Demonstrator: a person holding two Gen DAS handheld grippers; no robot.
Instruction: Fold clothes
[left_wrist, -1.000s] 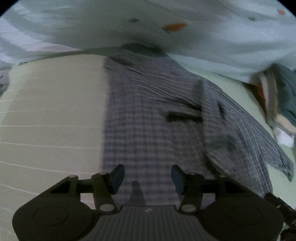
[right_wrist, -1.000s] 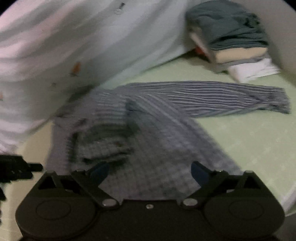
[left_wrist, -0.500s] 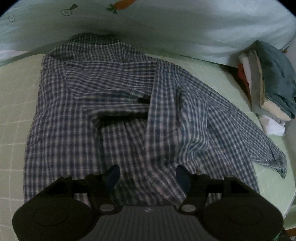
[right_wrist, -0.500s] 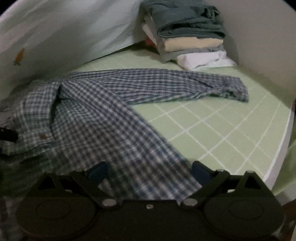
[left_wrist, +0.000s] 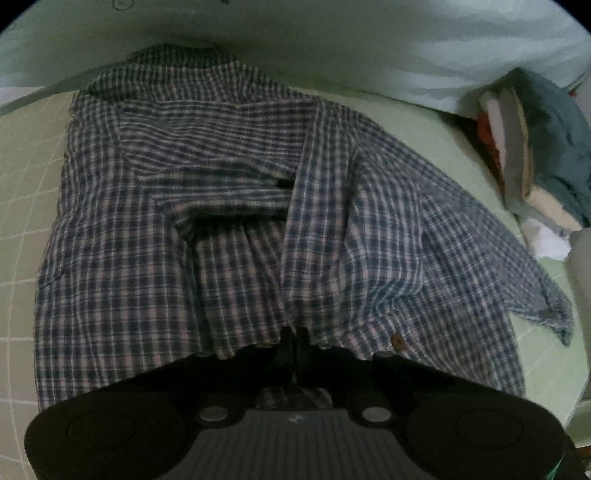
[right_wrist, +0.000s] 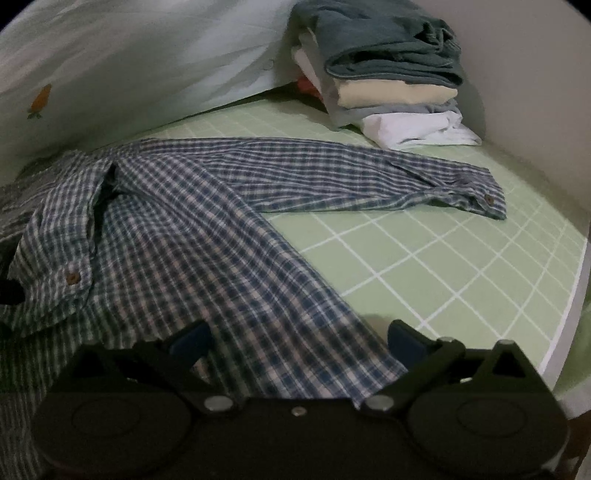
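A blue-and-white checked shirt (left_wrist: 240, 229) lies spread on the green grid sheet, collar at the far end, one sleeve (right_wrist: 369, 177) stretched out to the right. My left gripper (left_wrist: 294, 341) is shut on the shirt's near hem at the front placket. In the right wrist view my right gripper (right_wrist: 295, 339) stands open, its blue pads (right_wrist: 190, 339) low over the shirt's near right corner, the cloth lying between the fingers.
A stack of folded clothes (right_wrist: 388, 70) sits at the far right by the wall. A pale quilt with carrot prints (right_wrist: 110, 66) rises behind the shirt. The bed's edge (right_wrist: 569, 302) curves along the right, with bare green sheet (right_wrist: 443, 266) beside the sleeve.
My left gripper has closed on the shirt's near hem; half a second ago it stood open above it. The right gripper has sunk closer to the shirt's right corner and stays open.
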